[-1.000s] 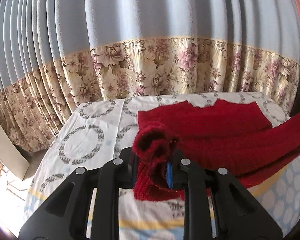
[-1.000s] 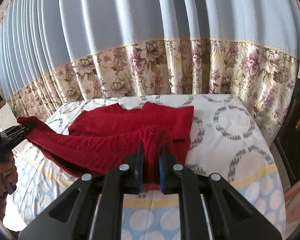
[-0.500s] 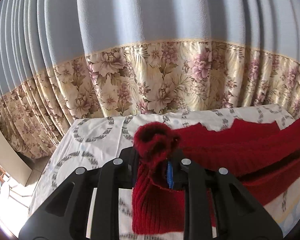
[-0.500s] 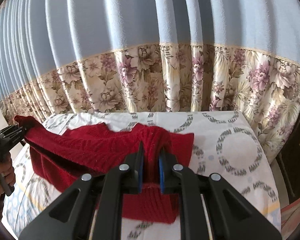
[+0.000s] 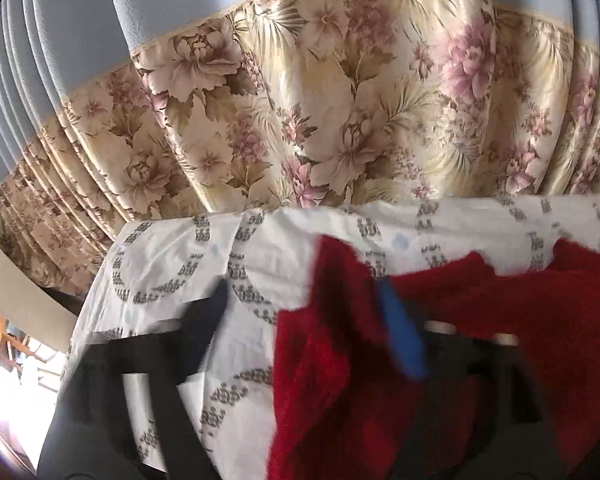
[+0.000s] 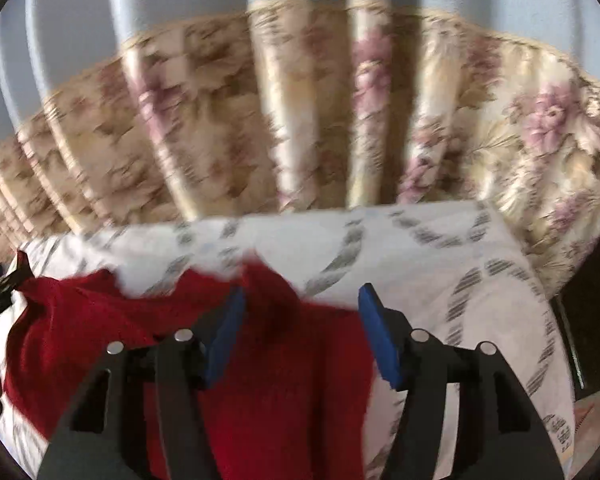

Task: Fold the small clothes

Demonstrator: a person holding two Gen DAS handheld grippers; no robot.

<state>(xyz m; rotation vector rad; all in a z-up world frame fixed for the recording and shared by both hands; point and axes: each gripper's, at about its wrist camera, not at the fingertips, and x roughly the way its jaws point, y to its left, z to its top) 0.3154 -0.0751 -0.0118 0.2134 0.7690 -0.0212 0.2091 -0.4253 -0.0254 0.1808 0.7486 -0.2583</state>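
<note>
Left wrist view is showing the left gripper (image 5: 300,320) with its fingers (image 5: 400,340) opening wide over a patterned bed sheet (image 5: 172,256); the red sweater (image 5: 540,320) is lying between them, draped over the right finger and, as far as the blur allows, pressed by neither. Right wrist view is showing the right gripper (image 6: 300,320) with its blue fingers (image 6: 380,340) opening, the red knit lying between them on the sheet, a floral curtain (image 6: 300,120) hanging behind
</note>
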